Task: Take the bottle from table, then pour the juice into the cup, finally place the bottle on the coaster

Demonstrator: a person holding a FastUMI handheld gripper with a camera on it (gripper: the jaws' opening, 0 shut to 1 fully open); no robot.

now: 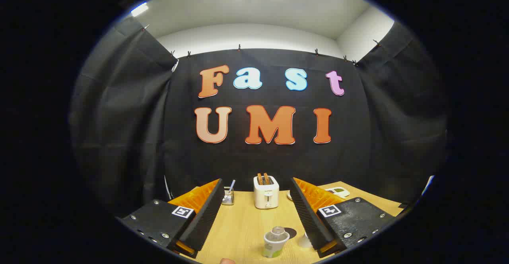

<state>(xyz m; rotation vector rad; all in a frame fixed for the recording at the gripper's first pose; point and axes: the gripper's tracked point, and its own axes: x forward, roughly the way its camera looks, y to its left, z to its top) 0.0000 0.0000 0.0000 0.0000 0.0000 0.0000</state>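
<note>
We observe the gripper (256, 212) held above a light wooden table (246, 224), its two fingers spread wide apart and holding nothing. Each finger carries a square black-and-white marker tag on its body; these are patterns, not readable writing.

The bottle (275, 242) stands upright on the table between the fingers, near their base and touching neither. It is small, with a clear upper part, an open or clear-capped neck that we cannot resolve, and a white band with a green patch around its lower part. Any lettering on that band is too small to read.

Just beyond the bottle lies a dark round disc, the coaster (290, 232), partly hidden behind the bottle. A pale object, probably the cup (305, 241), sits against the inner edge of the right finger, and most of it is covered.

Farther back stands a cream toaster (266, 192) with two slices in its slots. To its left is a small metal holder (228, 196) with a straw-like stick. A white device (338, 192) behind the right finger is mostly hidden.
</note>
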